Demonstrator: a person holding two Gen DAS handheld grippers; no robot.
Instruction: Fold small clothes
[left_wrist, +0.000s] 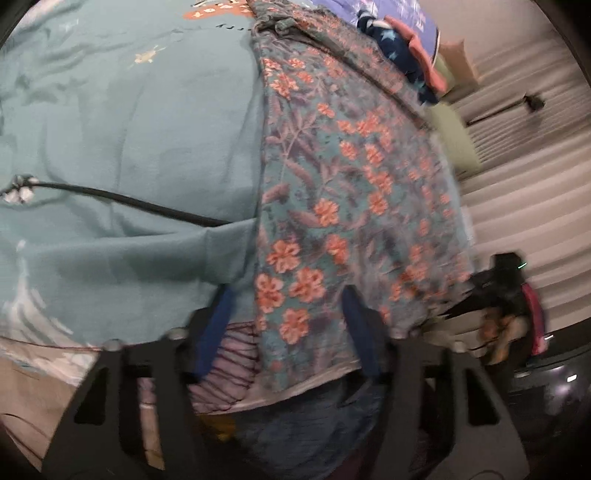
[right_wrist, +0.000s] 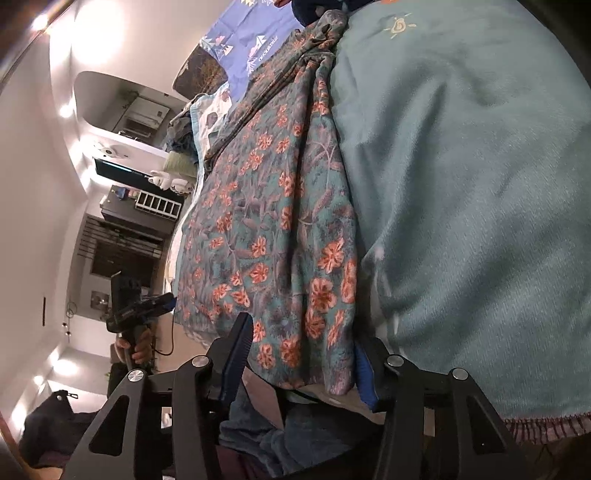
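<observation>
A teal garment with orange flowers (left_wrist: 332, 192) lies spread lengthwise on a teal bedspread (left_wrist: 129, 129). My left gripper (left_wrist: 288, 325) hangs over the garment's near hem. One blue pad is over the bedspread just left of the cloth edge and the other is over the cloth; the jaws stand apart. In the right wrist view the same garment (right_wrist: 266, 229) runs away from my right gripper (right_wrist: 303, 354). Its blue fingers straddle the near hem with the cloth between them and do not visibly clamp it.
A black cable (left_wrist: 129, 201) crosses the bedspread on the left. A navy star-print and pink heap (left_wrist: 402, 48) sits at the far end beside a purple patterned sheet (right_wrist: 251, 40). Blue cloth (left_wrist: 314, 424) lies under the grippers. A hand (right_wrist: 136, 349) grips the other tool's handle.
</observation>
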